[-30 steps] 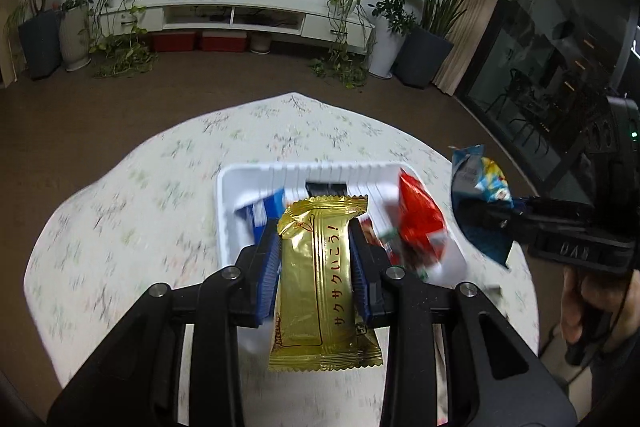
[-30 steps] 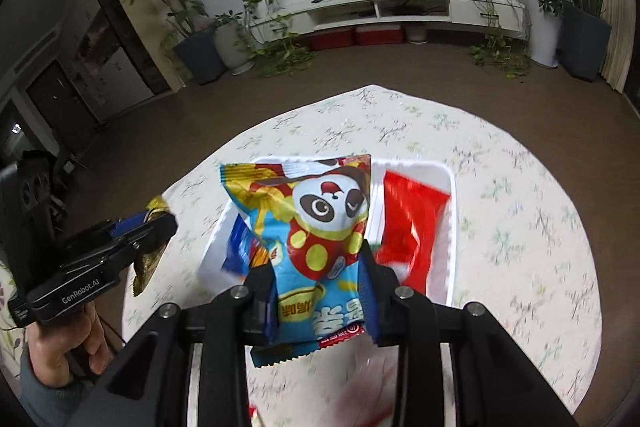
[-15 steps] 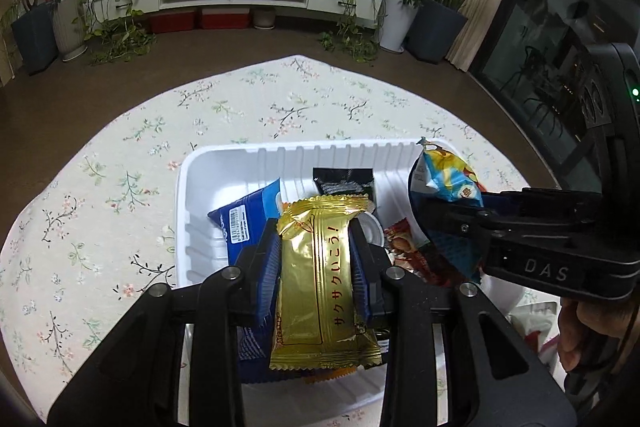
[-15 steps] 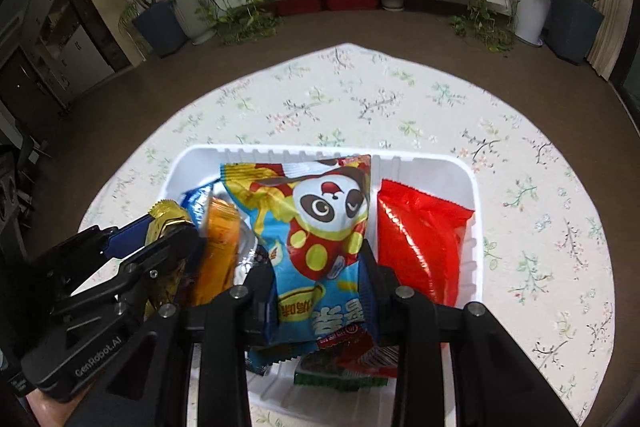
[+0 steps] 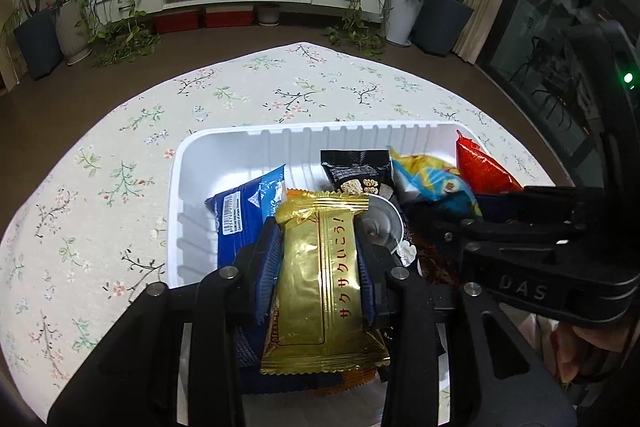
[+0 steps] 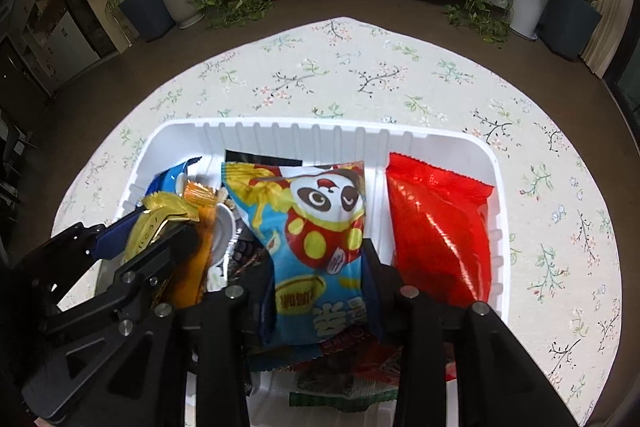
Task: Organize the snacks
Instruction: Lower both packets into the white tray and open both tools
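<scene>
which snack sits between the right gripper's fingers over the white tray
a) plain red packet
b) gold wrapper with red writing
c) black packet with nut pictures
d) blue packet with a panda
d: in the right wrist view the blue panda packet stands between the right gripper fingers above the white tray, with the red packet lying beside it.

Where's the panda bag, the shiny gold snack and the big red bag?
panda bag [image 6: 316,227], right wrist view, on the panda's red body.
gold snack [image 5: 320,279], left wrist view, middle of the wrapper.
red bag [image 6: 440,227], right wrist view, middle of its front.
</scene>
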The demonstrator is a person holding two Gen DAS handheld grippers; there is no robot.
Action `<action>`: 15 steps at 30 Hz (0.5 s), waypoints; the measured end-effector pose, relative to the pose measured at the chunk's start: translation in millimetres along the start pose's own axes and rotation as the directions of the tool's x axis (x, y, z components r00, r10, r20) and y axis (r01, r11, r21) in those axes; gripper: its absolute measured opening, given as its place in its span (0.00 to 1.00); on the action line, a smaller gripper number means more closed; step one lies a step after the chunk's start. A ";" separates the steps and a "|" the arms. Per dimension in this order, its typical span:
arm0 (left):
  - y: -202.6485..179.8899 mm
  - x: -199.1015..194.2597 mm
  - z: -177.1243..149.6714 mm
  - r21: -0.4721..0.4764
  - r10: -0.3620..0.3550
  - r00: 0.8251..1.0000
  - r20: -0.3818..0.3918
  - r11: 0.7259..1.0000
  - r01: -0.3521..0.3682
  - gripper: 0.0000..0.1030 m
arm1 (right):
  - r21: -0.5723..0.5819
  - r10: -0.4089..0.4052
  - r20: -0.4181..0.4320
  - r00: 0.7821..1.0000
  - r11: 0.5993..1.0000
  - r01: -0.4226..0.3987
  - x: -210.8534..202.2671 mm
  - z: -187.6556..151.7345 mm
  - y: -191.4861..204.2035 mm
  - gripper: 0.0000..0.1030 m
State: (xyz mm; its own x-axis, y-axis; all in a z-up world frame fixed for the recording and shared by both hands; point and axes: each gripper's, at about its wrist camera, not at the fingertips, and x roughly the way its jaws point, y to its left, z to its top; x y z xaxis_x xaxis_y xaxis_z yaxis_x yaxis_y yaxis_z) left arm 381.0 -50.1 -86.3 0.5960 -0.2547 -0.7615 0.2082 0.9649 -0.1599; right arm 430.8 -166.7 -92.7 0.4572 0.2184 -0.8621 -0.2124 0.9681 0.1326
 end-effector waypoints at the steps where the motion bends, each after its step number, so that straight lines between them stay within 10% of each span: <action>1: 0.5 0.2 -1.3 -0.003 -0.004 1.000 -0.003 1.000 0.004 0.33 | 0.000 -0.002 -0.002 1.000 1.000 0.002 1.8 -0.8 0.0 0.39; 15: 7.1 5.1 -4.5 -0.026 -0.018 1.000 0.006 1.000 0.018 0.40 | -0.029 -0.031 0.034 0.999 0.999 0.032 -3.2 -5.5 8.2 0.48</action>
State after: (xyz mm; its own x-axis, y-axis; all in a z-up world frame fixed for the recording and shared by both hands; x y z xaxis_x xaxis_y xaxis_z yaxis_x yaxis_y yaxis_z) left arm 382.0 -44.3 -94.2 0.5965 -0.2719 -0.7551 0.1983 0.9616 -0.1896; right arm 422.9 -160.2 -91.6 0.4925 0.1922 -0.8488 -0.2228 0.9706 0.0905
